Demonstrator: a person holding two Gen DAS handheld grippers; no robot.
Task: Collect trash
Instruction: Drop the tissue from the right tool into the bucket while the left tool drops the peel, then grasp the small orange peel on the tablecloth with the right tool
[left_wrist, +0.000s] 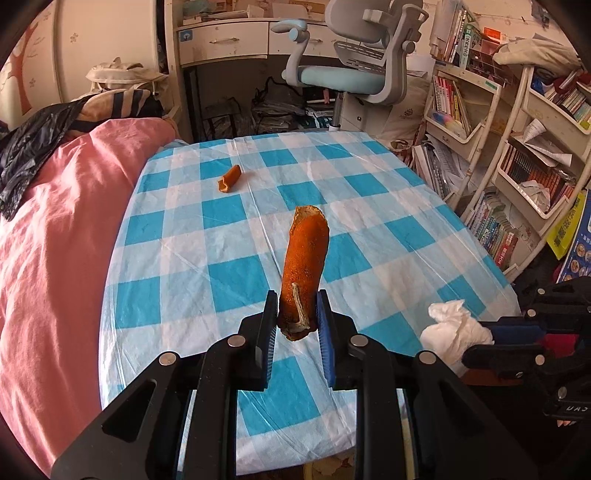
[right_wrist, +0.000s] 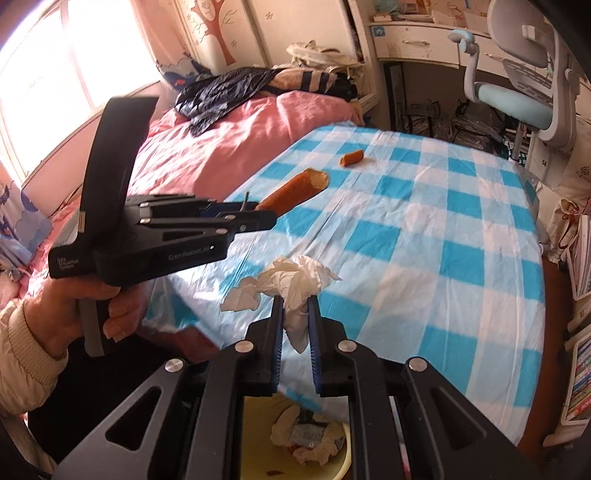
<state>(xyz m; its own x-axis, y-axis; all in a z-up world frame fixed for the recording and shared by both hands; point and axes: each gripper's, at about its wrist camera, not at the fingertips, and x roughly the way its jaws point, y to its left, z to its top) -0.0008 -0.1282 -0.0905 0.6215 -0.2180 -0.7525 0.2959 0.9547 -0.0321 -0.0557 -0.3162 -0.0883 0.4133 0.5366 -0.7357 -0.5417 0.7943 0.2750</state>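
My left gripper (left_wrist: 296, 308) is shut on a long curled orange peel (left_wrist: 304, 258), held up over the blue-checked tablecloth (left_wrist: 229, 266). The right wrist view shows the same left gripper (right_wrist: 264, 214) from the side, with the orange peel (right_wrist: 297, 188) sticking out ahead of it. My right gripper (right_wrist: 296, 304) is shut on a crumpled white tissue (right_wrist: 291, 280), also seen as the white tissue (left_wrist: 450, 328) at the right of the left wrist view. A small orange peel (left_wrist: 229, 178) lies on the cloth farther back. Below my right gripper stands a yellow bin (right_wrist: 343, 465) holding crumpled paper.
A bed with a pink quilt (left_wrist: 55, 240) borders the table on the left. An office chair (left_wrist: 354, 70) and a desk stand beyond the far edge. Bookshelves (left_wrist: 517, 158) line the right side. A person's hand (right_wrist: 74, 310) holds the left gripper's handle.
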